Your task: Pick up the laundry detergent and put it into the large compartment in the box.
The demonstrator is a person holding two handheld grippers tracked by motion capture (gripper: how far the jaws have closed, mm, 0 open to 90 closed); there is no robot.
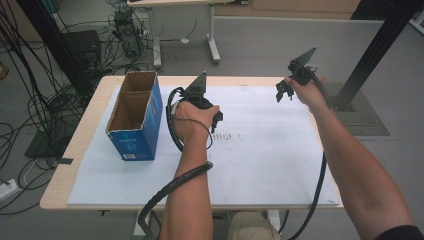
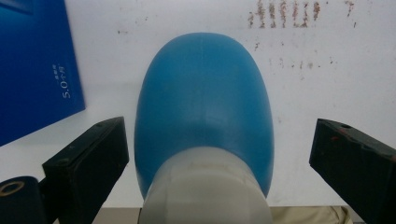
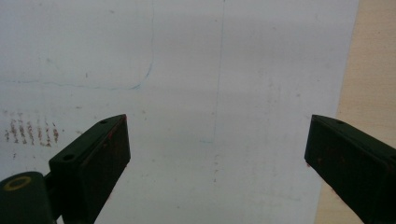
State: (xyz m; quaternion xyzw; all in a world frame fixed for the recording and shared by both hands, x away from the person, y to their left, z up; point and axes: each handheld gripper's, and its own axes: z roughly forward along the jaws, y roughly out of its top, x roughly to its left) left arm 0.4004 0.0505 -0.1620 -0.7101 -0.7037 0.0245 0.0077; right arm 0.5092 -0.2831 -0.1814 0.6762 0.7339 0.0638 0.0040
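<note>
Lying between the spread jaws of the left gripper [image 2: 219, 154], a smooth blue egg-shaped plastic object with a white cap end [image 2: 203, 112] rests on the white paper-covered table [image 2: 327, 84]; neither jaw seems to touch it, though the near edges are hard to judge. An open blue cardboard box [image 1: 135, 117] stands just to the left. Raised near the far right edge, the right gripper [image 3: 217, 154] is released, holding nothing.

A blue egg-shaped bottle [image 2: 203, 107] with a white neck — lying on the white mat.
</note>
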